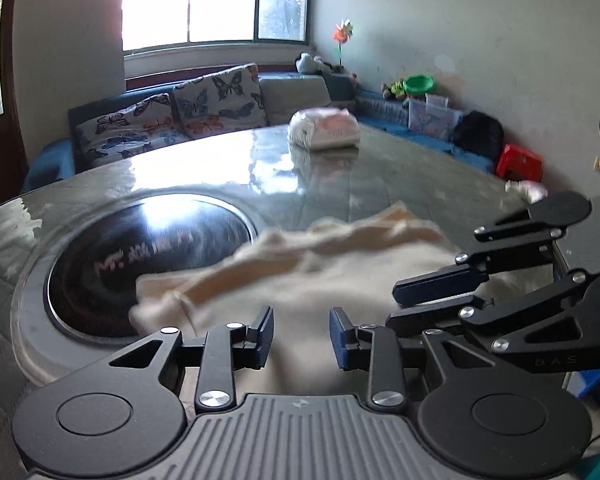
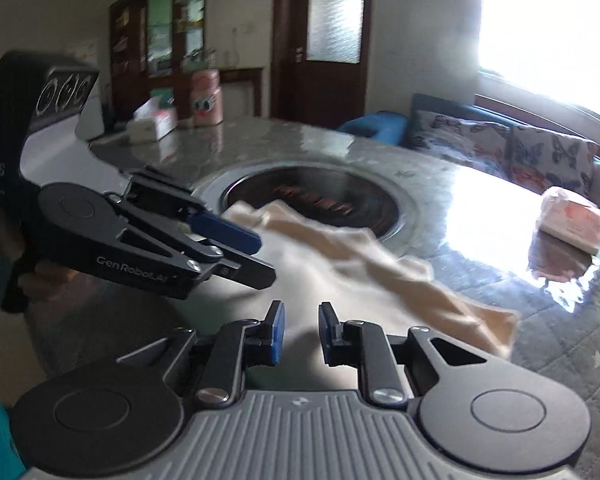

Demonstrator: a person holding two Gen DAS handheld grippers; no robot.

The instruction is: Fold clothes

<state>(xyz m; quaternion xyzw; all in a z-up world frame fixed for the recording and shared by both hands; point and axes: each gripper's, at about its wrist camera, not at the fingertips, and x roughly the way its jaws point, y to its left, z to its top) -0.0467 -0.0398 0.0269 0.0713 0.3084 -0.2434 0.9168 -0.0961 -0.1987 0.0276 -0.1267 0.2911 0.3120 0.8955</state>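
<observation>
We see a cream-coloured garment (image 1: 300, 276) lying crumpled and motion-blurred on the glossy desk (image 1: 204, 160), its far edge draped over the rim of the round dark inset cooktop (image 1: 140, 248) set into the desk's middle. In the left wrist view, our left tongs (image 1: 302, 338) stand slightly spread above the near part of the garment, with cloth visible through the gap but not pinched by either pad. The right tongs (image 2: 301, 332), seen in their own view, are likewise parted by a narrow gap over the pale cloth, gripping nothing. Each pair of tongs appears in the other's view, close beside its partner. Toward the far side of the desk rests a white plastic-wrapped packet (image 1: 324, 130); beyond it runs a blue sofa with butterfly-print cushions (image 1: 216, 100) under a bright window (image 1: 216, 0).
</observation>
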